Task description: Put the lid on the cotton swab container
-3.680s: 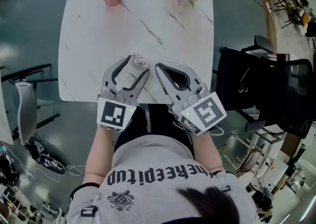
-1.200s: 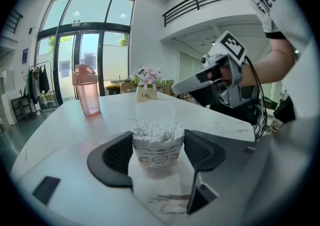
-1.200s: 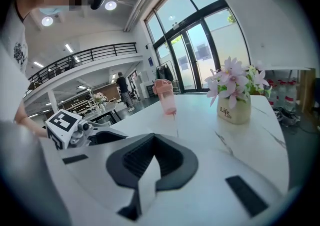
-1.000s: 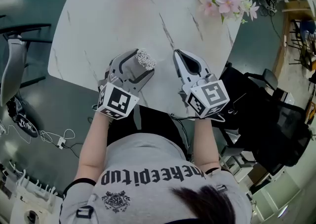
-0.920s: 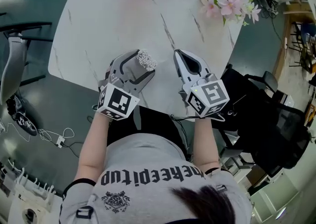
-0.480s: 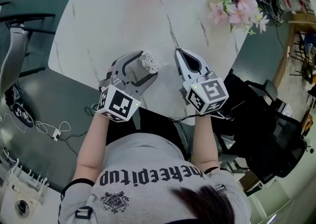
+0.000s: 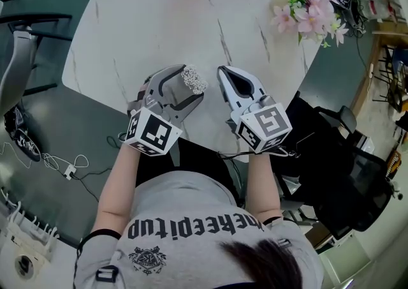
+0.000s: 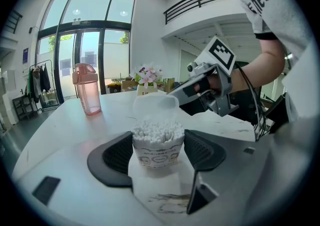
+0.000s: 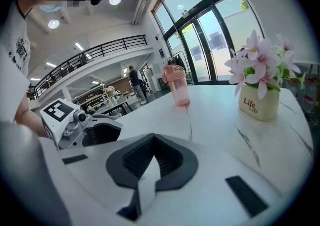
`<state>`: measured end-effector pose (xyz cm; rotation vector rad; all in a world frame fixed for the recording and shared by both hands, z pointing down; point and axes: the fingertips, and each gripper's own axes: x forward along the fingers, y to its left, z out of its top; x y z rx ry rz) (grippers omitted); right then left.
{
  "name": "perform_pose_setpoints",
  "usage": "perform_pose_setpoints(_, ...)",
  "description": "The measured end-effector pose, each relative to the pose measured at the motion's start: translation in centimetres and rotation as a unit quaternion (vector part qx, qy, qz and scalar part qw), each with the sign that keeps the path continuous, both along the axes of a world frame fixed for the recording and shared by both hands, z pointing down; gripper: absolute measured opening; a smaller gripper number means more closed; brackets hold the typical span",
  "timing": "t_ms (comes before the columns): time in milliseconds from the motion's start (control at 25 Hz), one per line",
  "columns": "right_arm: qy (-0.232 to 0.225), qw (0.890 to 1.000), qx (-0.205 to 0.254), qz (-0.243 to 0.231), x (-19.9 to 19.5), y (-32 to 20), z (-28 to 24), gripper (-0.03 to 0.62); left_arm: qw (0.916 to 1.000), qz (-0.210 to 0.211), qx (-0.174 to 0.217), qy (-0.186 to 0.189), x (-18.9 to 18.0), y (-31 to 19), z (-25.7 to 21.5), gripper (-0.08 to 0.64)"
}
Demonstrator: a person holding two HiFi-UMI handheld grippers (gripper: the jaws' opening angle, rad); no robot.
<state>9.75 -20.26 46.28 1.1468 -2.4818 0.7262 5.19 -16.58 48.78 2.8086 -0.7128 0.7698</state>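
Left gripper [image 7: 183, 85] clamped the open cotton swab container [image 8: 156, 146] between both pads, above the near edge of the table [image 7: 153, 20]. Right gripper [image 7: 224, 74] sat at the container's 3 o'clock, jaws pinched on the clear lid [image 8: 155, 104], held just beyond the swabs and not seated. Pink bottle [image 8: 86, 90] stood at 12 o'clock, flowers [image 7: 309, 12] at 2.

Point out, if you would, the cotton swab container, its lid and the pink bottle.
cotton swab container [image 8: 157, 154], left gripper view, on its printed wall.
lid [image 8: 155, 105], left gripper view, on its translucent face.
pink bottle [image 8: 88, 96], left gripper view, on its body.
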Motion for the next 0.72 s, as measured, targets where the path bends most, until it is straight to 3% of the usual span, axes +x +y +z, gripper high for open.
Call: perform_pose_setpoints(720,-0.009,0.999,0.012,-0.051,-3.5,1.5,-1.8,0.011,0.9999,-0.001,0.006,0.013,0.0,0.0,-0.1,0.322)
